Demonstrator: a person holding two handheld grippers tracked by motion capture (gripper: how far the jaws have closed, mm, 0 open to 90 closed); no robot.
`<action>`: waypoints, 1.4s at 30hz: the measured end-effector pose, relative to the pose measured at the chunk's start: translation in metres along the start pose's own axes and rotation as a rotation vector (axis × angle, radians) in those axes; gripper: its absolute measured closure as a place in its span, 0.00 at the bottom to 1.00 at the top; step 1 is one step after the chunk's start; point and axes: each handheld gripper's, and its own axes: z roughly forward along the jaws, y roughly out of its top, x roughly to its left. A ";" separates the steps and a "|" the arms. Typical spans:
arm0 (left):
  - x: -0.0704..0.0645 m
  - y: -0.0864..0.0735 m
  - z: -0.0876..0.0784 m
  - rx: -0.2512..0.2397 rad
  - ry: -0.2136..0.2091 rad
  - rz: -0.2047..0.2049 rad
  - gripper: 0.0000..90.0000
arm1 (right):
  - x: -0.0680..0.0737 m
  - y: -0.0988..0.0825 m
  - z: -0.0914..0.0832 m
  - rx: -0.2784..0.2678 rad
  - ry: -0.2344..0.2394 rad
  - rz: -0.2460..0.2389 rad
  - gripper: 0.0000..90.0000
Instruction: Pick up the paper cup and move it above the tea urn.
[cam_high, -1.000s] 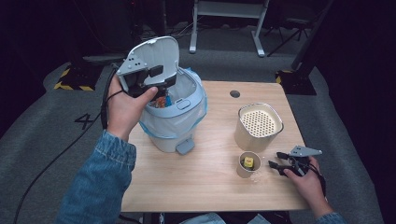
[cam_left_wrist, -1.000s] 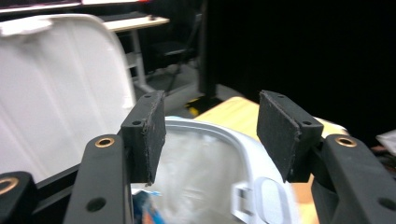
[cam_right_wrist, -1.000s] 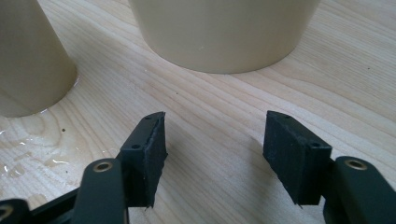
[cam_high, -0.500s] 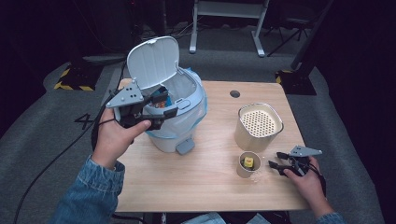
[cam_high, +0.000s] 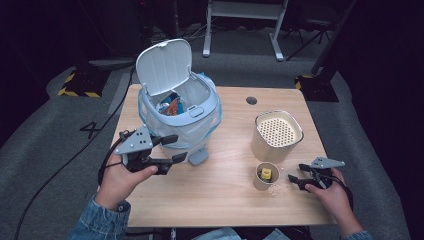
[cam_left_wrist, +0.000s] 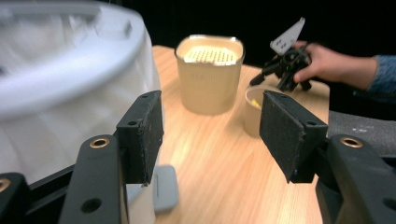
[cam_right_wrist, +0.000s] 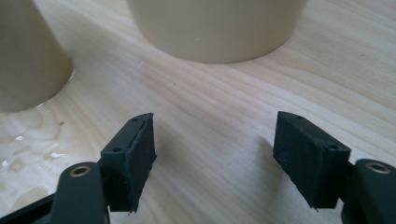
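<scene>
A small pale-blue bin (cam_high: 180, 117) stands on the left half of the wooden worktop (cam_high: 220, 200), its white hinged lid (cam_high: 164, 66) raised upright at the far side. A thin white liner bag (cam_high: 200, 131) is folded over the rim and hangs down the outside, and colourful waste (cam_high: 170, 106) is seen inside. A grey foot pedal (cam_high: 198, 156) projects from the base toward the person.

The bin is judged to be light moulded plastic: stiff at the rim ring, smooth and somewhat slippery on the body, and liable to slide or tip if pushed high up. The liner is soft and easily torn or pulled loose. Hold is best taken on the rigid rim or on the front edge of the lid, not on the bag.

The left gripper (cam_high: 170, 148) is held just beside the near left flank of the bin, jaws wide apart and holding nothing; in the left gripper view the gap between its pads (cam_left_wrist: 144, 135) frames bare worktop, with the bin wall (cam_left_wrist: 60, 88) at the left.

The right gripper (cam_high: 296, 180) rests low on the worktop at the right, jaws likewise spread and unloaded. A small paper cup (cam_high: 266, 176) with a yellow item inside stands just beside it, and a larger cream container (cam_high: 276, 135) with a perforated top stands behind the cup. A few wet spots (cam_right_wrist: 28, 149) are visible on the wood near the cup
</scene>
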 end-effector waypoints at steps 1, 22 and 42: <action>0.000 -0.006 0.002 0.019 0.017 0.010 0.45 | 0.001 0.001 -0.001 0.006 0.008 -0.008 0.35; 0.011 -0.109 0.045 0.159 0.043 -0.126 0.43 | 0.025 0.012 -0.006 0.009 0.121 -0.078 0.29; 0.028 -0.144 0.063 0.373 0.141 -0.097 0.39 | 0.059 0.029 0.008 -0.094 0.278 -0.174 0.23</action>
